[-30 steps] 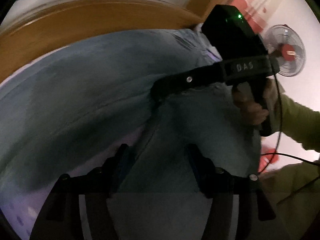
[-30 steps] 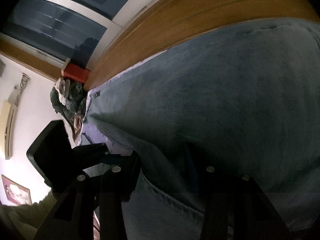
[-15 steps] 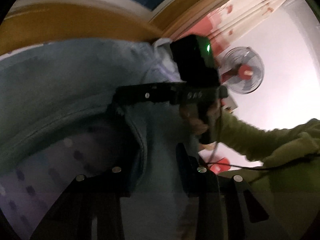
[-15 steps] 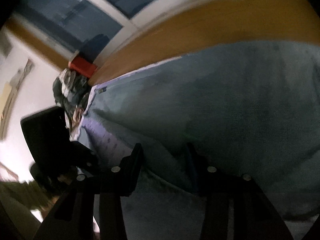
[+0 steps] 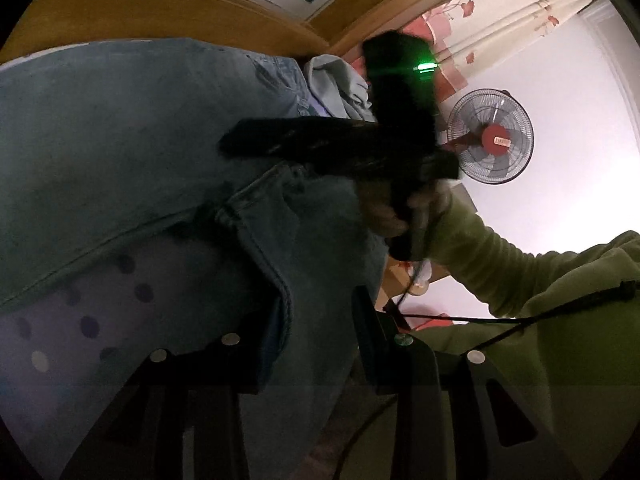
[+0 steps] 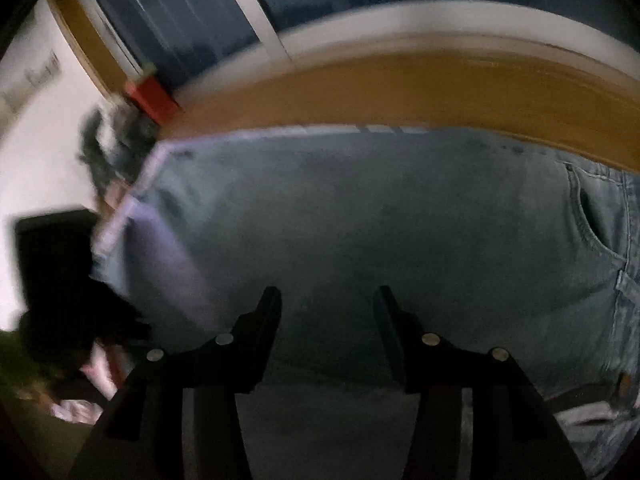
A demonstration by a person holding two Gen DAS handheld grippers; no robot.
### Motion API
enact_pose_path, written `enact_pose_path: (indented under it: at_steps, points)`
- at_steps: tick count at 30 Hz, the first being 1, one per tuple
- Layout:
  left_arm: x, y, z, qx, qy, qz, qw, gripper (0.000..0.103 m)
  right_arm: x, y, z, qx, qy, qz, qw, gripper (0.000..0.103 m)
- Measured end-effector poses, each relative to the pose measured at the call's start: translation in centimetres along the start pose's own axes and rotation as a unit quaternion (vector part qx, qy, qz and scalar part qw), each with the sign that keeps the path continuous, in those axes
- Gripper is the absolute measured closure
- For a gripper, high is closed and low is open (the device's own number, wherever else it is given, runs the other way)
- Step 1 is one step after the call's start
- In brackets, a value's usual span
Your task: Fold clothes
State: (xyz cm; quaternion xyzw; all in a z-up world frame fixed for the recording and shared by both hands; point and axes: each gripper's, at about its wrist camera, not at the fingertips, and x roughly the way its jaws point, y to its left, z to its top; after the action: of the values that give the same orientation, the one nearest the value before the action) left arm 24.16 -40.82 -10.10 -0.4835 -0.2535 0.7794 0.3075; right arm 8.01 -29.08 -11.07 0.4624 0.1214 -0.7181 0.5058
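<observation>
Jeans [image 5: 120, 152] hem between left tool [image 5: 316, 332] fingers

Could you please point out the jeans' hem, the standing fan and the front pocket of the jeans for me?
jeans' hem [image 5: 276, 276], left wrist view, on the stitched edge.
standing fan [image 5: 496, 141], left wrist view, on its red hub.
front pocket [image 6: 596, 220], right wrist view, on the pocket opening.
</observation>
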Motion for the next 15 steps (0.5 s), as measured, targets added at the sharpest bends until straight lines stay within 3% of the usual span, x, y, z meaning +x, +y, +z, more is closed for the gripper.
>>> enact_pose_path:
  at_steps: [2,4,12,15]
  points:
    - [-0.4,-0.2,-0.4,0.001,0.001,0.019,0.9998,0.069,2.0,0.0,-0.9,-0.038,0.028,-0.058,0.997,0.06]
    - [-1.1,-0.7,-0.8,-0.002,-0.005,0.031,0.9995,0.069,1.8,0.4,-1.5,-0.071,0.011,-0.076,0.995,0.06]
    - [-5.0,-2.4,-1.8,-0.01,-0.025,0.073,0.997,0.069,0.3,0.5,-2.1,-0.057,0.008,-0.116,0.992,0.06]
    - [-5.7,-3.3,-0.6,0.015,-0.04,0.095,0.9945,0.069,-4.2,-0.1,-2.9,-0.031,-0.045,-0.121,0.991,0.06]
